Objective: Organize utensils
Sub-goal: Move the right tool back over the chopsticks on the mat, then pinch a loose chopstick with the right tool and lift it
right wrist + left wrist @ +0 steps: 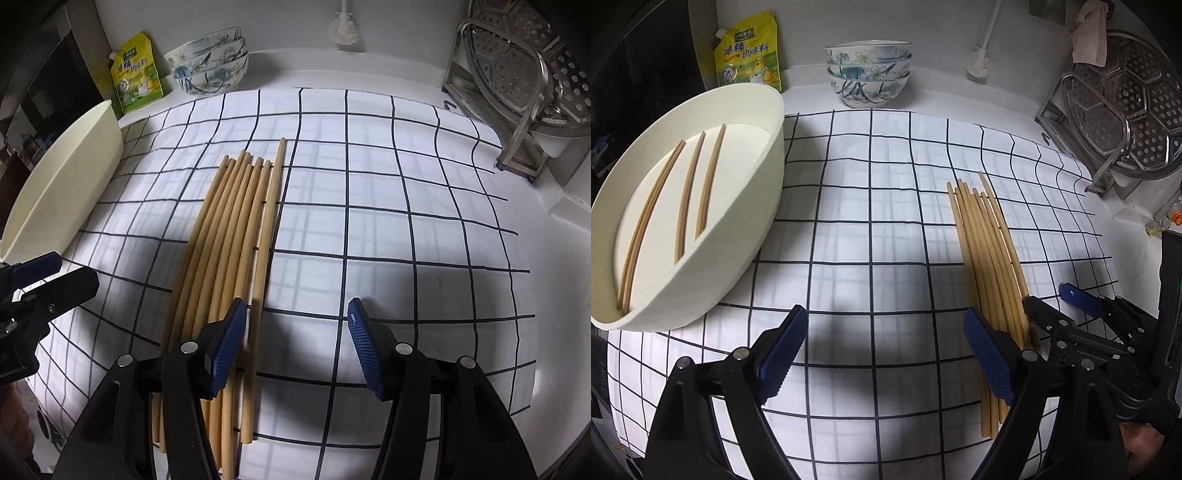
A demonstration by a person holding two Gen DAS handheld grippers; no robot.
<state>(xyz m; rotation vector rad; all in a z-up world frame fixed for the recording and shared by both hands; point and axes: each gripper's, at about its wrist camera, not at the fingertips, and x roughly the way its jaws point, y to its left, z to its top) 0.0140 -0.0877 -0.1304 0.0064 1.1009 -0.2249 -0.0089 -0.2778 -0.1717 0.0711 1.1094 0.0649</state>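
A pile of wooden chopsticks lies on the checked cloth; it also shows in the right wrist view. A cream oval tray at the left holds several chopsticks. My left gripper is open and empty over the cloth, its right finger over the pile's near end. My right gripper is open and empty, its left finger over the pile's near end, with the rightmost chopstick between the fingers. The right gripper shows in the left wrist view, the left gripper in the right wrist view.
Stacked floral bowls and a yellow seasoning pouch stand at the back. A white brush leans on the wall. A metal rack with a steamer plate stands at the right. The tray's outer wall shows in the right wrist view.
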